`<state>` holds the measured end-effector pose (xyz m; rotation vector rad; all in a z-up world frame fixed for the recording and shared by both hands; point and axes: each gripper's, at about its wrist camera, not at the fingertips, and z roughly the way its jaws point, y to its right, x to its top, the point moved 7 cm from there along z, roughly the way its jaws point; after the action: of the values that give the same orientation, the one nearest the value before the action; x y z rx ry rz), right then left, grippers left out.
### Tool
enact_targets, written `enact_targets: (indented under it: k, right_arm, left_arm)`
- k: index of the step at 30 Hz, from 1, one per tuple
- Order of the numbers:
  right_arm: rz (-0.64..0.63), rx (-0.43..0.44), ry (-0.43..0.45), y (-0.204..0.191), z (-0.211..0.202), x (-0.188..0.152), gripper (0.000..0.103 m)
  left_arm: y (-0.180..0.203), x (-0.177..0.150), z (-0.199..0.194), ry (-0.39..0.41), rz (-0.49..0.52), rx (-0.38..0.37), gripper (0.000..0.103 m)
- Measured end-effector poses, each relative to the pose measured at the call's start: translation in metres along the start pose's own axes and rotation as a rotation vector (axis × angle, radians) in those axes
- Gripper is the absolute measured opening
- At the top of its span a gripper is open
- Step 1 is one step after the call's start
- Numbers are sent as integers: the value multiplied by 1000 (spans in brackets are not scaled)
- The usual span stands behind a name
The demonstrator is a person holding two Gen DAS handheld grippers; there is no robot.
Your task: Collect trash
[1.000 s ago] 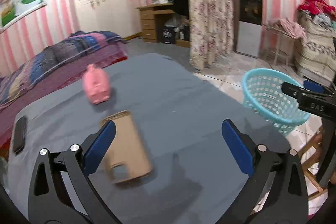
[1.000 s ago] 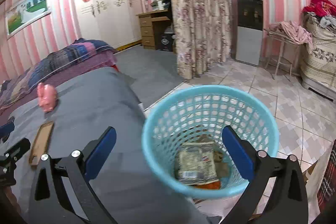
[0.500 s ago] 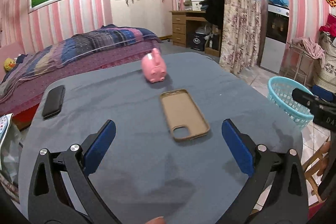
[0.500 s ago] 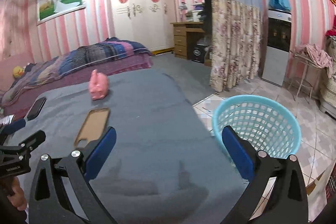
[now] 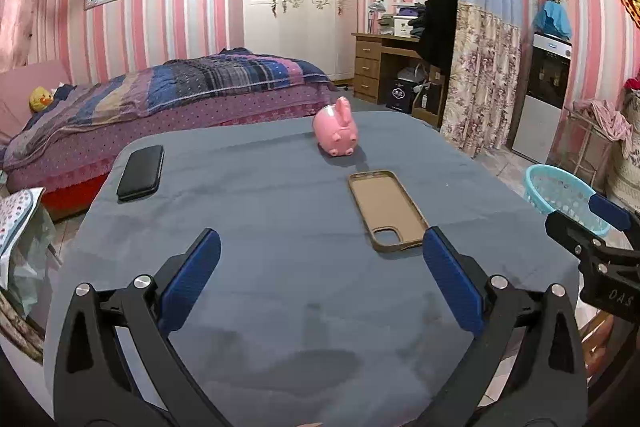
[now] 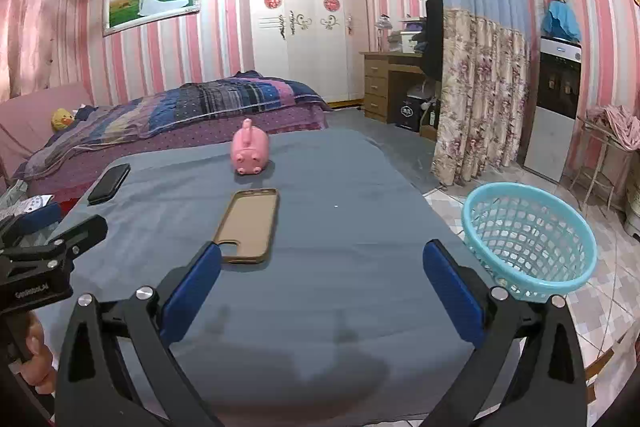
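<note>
A light blue mesh basket (image 6: 528, 239) stands on the tiled floor right of the table; it also shows in the left wrist view (image 5: 564, 193). Its contents are hidden from here. My left gripper (image 5: 320, 283) is open and empty over the near part of the grey-covered table (image 5: 280, 227). My right gripper (image 6: 322, 287) is open and empty over the table's near right part, left of the basket. No loose trash shows on the table.
On the table lie a tan phone case (image 5: 386, 209), a pink piggy bank (image 5: 336, 135) behind it and a black phone (image 5: 142, 177) at the far left. A bed (image 5: 160, 95) stands behind the table. A flowered curtain (image 6: 476, 99) and drawers (image 6: 380, 83) stand at the right.
Both grippers have pulled back and levelled over the table. The right one has left the spot above the basket, which now stands to its right. Both remain open and empty.
</note>
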<state>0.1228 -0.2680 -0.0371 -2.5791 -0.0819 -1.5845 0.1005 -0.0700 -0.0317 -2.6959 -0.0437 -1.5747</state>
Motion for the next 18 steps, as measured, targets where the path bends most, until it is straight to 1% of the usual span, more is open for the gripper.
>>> enact_targets:
  k: [5,11,18]
  right_arm:
    - [-32,2,5,-7,-1,-1,98]
    - [-45,4,4,-6,-2,-2,98]
    - [-67,5,6,-9,-1,-2,98]
  left_arm:
    - [-4,1,0,4,-6,14,98]
    - [-1,2,3,4,4,6,98]
    - [1,-4,2,-1,11,10,98]
